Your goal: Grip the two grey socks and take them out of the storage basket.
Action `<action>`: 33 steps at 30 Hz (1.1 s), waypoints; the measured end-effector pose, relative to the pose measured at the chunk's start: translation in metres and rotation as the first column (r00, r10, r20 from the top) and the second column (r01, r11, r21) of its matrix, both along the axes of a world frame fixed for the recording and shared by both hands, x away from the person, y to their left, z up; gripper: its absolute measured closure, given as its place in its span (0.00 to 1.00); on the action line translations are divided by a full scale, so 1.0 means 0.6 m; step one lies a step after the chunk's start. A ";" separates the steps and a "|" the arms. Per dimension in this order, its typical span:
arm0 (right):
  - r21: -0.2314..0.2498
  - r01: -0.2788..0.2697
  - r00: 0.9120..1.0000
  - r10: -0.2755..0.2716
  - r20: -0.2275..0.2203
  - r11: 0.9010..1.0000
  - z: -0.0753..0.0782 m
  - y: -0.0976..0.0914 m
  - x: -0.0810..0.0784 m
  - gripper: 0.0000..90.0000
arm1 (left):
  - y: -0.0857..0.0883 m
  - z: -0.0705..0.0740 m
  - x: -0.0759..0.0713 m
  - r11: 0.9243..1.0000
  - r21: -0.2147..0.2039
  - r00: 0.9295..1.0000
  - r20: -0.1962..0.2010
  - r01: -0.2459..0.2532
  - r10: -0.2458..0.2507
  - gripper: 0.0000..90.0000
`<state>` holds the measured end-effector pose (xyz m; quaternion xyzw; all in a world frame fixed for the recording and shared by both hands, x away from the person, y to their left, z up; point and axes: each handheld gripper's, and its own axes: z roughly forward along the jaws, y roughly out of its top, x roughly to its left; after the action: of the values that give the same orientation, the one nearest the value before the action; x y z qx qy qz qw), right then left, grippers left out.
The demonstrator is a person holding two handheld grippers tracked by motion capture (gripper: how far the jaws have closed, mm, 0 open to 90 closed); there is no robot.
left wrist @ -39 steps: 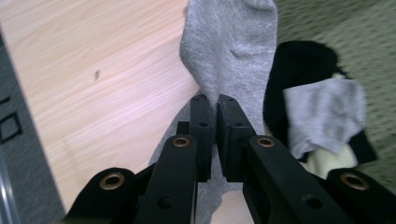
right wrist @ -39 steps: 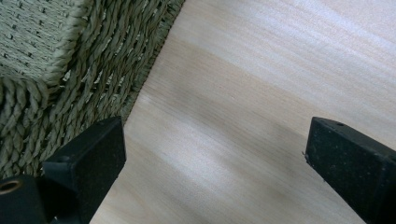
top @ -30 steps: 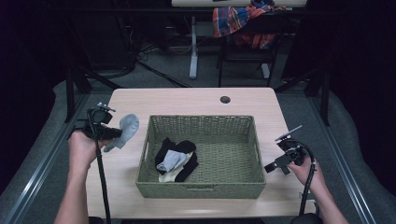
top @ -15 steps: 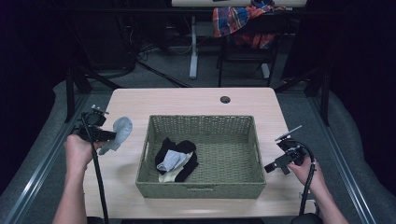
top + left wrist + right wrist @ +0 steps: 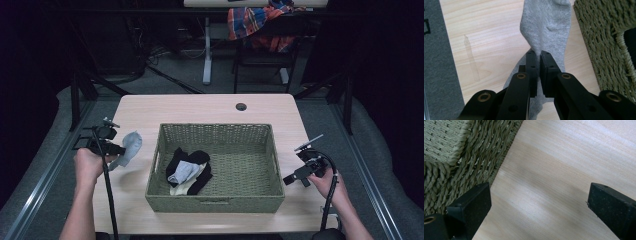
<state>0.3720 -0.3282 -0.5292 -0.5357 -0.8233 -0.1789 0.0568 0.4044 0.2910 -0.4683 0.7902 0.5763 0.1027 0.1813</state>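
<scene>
Left hand-held gripper [image 5: 536, 53] clamped on grey sock [image 5: 546, 25], sock hanging beside basket [image 5: 604, 37].

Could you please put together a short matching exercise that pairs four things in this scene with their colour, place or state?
Things:
1. grey sock
2. woven basket
3. right gripper
4. plaid cloth

States:
A. jaws apart over bare table
B. olive green, holds dark and light clothes
C. draped on furniture behind the table
D. pinched in the left gripper

Pairs: 1-D, 2-B, 3-A, 4-C
</scene>
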 end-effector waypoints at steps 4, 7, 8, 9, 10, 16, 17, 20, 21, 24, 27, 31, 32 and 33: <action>-0.006 -0.024 1.000 0.024 -0.015 1.000 0.002 -0.002 0.002 0.05 | 0.000 -0.011 0.003 1.000 -0.001 1.000 -0.020 0.001 -0.001 0.95; -0.004 -0.019 1.000 0.019 -0.012 1.000 0.002 -0.001 0.001 0.05 | 0.001 -0.018 0.005 1.000 -0.005 1.000 -0.029 -0.001 0.001 0.95; -0.007 -0.023 1.000 0.023 -0.013 1.000 0.003 -0.002 0.002 0.05 | 0.001 -0.020 0.006 1.000 -0.008 0.999 -0.034 -0.001 0.001 0.95; -0.007 -0.023 1.000 0.023 -0.013 1.000 0.003 -0.002 0.002 0.05 | 0.001 -0.023 0.007 1.000 -0.011 0.999 -0.038 -0.002 0.002 0.95; -0.005 -0.022 1.000 0.022 -0.015 1.000 0.002 -0.002 0.002 0.05 | 0.000 -0.029 0.009 1.000 -0.006 0.999 -0.049 -0.001 0.001 0.95; 0.005 0.000 1.000 0.000 -0.003 1.000 0.000 0.000 0.000 0.05 | -0.005 -0.047 0.014 1.000 0.005 0.996 -0.085 0.006 -0.005 0.95; -0.001 0.000 1.000 0.000 -0.002 1.000 0.000 0.000 0.000 0.05 | -0.006 -0.051 0.016 1.000 0.009 0.996 -0.093 0.007 -0.006 0.95; 0.000 0.000 1.000 0.000 -0.001 1.000 0.000 0.000 0.000 0.05 | -0.009 -0.062 0.020 1.000 0.012 0.993 -0.118 0.012 -0.010 0.95; 0.000 0.000 1.000 0.000 -0.001 1.000 0.000 0.000 0.000 0.05 | -0.009 -0.062 0.020 1.000 0.012 0.993 -0.118 0.012 -0.010 0.95; 0.000 0.001 1.000 -0.001 -0.001 1.000 -0.001 0.000 0.000 0.05 | -0.005 -0.066 0.021 1.000 0.004 0.993 -0.120 0.005 -0.004 0.93; 0.000 0.000 1.000 0.000 -0.001 1.000 0.000 0.000 0.000 0.05 | 0.000 -0.060 0.019 1.000 -0.013 0.993 -0.122 0.001 -0.003 0.80; 0.005 0.002 1.000 -0.002 -0.002 1.000 0.000 0.000 0.000 0.05 | 0.006 -0.041 0.015 1.000 -0.020 0.994 -0.110 -0.013 0.010 0.56; -0.007 -0.027 1.000 0.027 -0.016 1.000 0.003 -0.002 0.002 0.05 | 0.006 -0.031 0.012 1.000 -0.011 0.995 -0.094 -0.018 0.017 0.51; -0.018 -0.028 1.000 0.028 -0.014 0.999 0.003 -0.002 0.002 0.05 | 0.006 -0.031 0.012 1.000 -0.011 0.995 -0.094 -0.018 0.017 0.48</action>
<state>0.3732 -0.3294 -0.5274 -0.5258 -0.8319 -0.1670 0.0602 0.4118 0.2947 -0.4868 0.7880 0.5918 0.0635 0.1575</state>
